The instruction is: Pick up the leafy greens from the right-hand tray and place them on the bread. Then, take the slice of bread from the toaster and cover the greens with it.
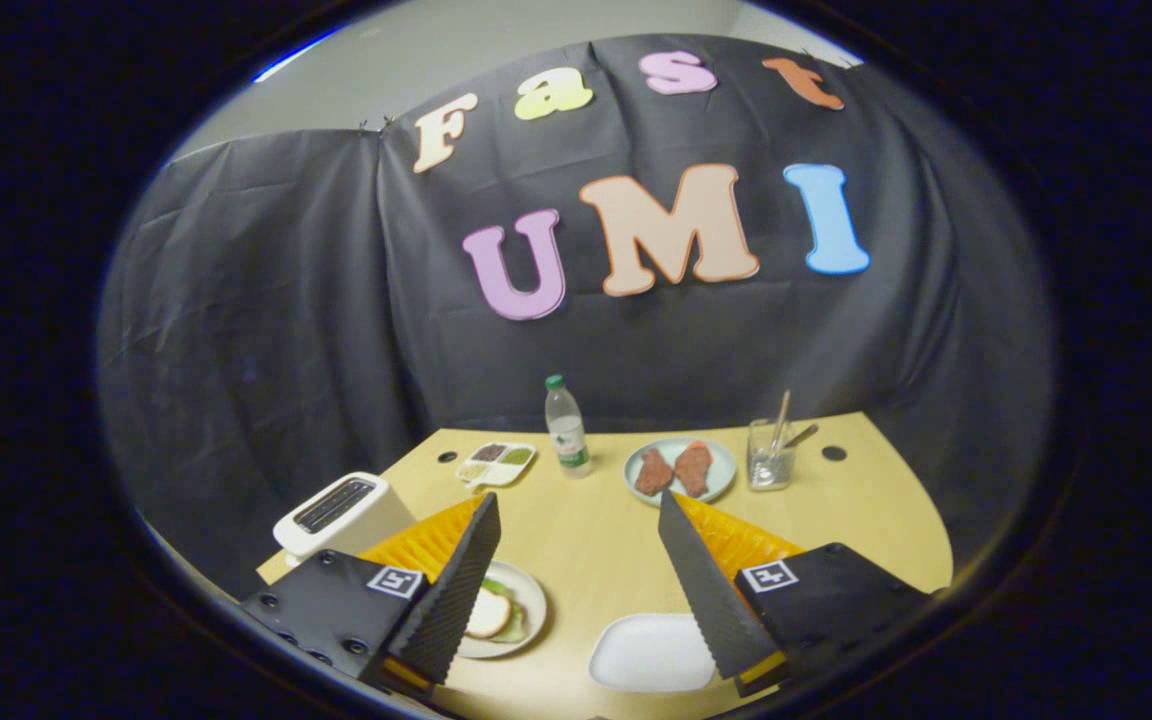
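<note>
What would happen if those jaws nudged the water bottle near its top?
The water bottle would probably tip: it is tall, narrow and stands upright on a small base. It looks like thin clear plastic, so likely light and easy to slide. On its side it may roll. The gripper is open, well short of it.

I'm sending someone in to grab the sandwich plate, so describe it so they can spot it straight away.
Start at the white toaster on the near left corner of the wooden table. Just in front of it, beside the left finger of the open gripper, sits a round plate. It alone holds bread over greens; the white tray beside it is bare.
</note>
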### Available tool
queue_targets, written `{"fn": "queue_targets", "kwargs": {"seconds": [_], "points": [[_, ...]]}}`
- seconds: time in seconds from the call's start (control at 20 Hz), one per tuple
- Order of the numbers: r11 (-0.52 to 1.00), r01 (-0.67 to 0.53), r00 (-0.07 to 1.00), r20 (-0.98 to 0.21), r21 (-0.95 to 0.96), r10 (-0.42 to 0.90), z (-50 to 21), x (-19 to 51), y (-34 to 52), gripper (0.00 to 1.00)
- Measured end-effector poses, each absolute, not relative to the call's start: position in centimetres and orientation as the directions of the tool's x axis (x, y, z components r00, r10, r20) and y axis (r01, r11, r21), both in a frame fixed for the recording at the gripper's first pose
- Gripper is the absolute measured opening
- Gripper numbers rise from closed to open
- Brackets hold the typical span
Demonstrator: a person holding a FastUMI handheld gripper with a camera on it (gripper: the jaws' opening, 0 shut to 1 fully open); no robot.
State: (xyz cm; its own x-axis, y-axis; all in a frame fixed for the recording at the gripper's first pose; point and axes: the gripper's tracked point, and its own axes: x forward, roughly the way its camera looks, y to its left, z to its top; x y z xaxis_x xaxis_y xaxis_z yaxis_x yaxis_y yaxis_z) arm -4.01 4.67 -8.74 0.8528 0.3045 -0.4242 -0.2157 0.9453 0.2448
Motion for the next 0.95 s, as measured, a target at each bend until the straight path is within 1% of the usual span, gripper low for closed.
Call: {"fn": "queue_targets", "kwargs": {"seconds": [0.15,0.35,0.5,0.75,0.95], "points": [[0.971,-0.17,0.897,-0.381,0.166,0.222,-6.5,-3.7,1.9,0.99],[0.987,-0.096,0.941,-0.311,0.13,0.133,-5.3,-2.6,-0.1,0.99],[0.993,-0.051,0.957,-0.281,0.108,0.08,-4.0,-2.7,-2.1,0.99],[0.995,-0.028,0.966,-0.254,0.098,0.052,-2.9,-3.1,-3.7,0.99],[0.994,-0.032,0.966,-0.25,0.102,0.057,-3.2,-2.9,-3.1,0.99]]}}
